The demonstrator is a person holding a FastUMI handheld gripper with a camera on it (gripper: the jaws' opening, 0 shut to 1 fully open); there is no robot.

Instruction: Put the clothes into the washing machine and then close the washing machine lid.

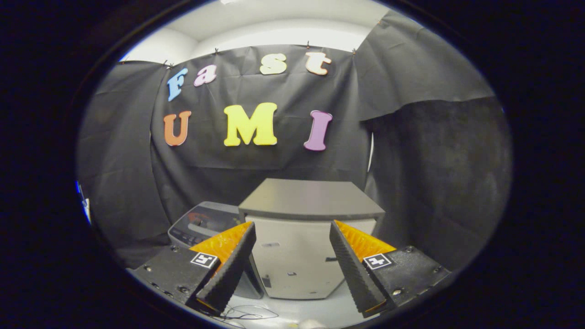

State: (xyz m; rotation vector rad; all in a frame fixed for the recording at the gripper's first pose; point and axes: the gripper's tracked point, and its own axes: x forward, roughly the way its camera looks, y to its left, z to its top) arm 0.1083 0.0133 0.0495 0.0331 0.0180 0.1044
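My gripper [291,226] is open, its two black ribbed fingers with orange backs spread wide and nothing between them. Beyond the left finger [231,265] stands a small grey washing machine [201,224]; I see its dark control panel, and the finger hides its lower part. Whether its lid is up or down I cannot tell.
Straight ahead, between and beyond the fingers, stands a white box-shaped cabinet [297,265] with a flat grey top [311,198], right next to the washing machine. It rests on a white surface [320,308], where a thin dark cable [249,313] lies near the left finger. Black cloth walls close in behind and on both sides.
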